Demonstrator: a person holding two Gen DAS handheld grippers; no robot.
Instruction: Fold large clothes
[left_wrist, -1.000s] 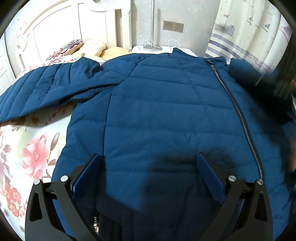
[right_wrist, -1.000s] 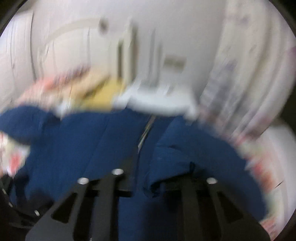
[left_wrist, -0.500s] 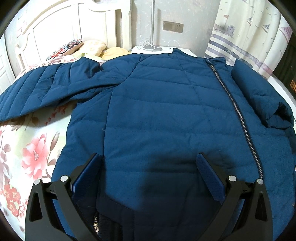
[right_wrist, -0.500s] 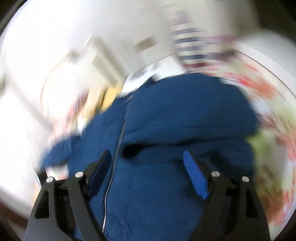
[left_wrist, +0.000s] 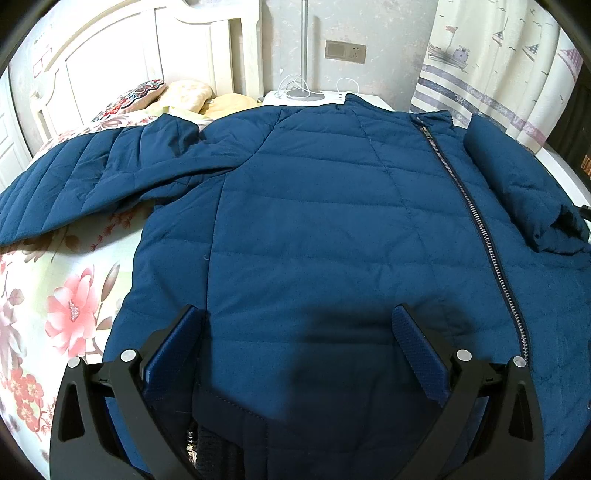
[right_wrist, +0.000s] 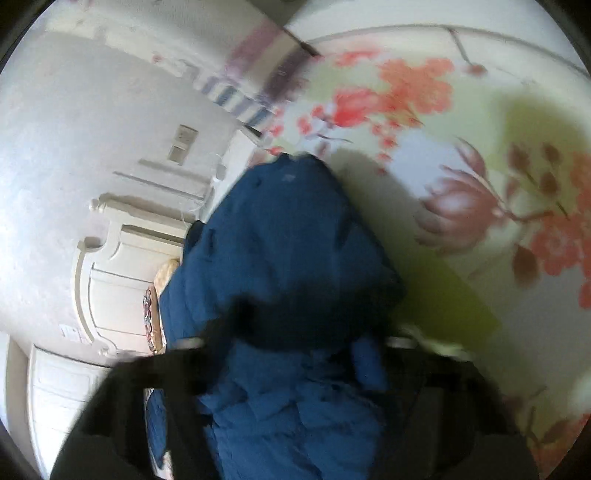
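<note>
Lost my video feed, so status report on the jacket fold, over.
Left gripper open over jacket hem. Right gripper just closing, blurred, jacket fabric between. Nothing in the way.

Floral-sheet bed (left_wrist: 74, 258) w/ blue jacket (left_wrist: 314, 229) spread flat, pillows (left_wrist: 184, 94) at headboard.

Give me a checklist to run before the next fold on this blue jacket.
1. Jacket lies flat, zipper closed: ok.
2. Left gripper open above the hem, pinching nothing: ok.
3. Right gripper jaws have just been closing with blue fabric between them; firm hold: cannot tell, picture blurred.
4. One sleeve folded onto the jacket: ok.
5. Other sleeve folded in: not ok, it lies spread on the bedsheet.
</note>
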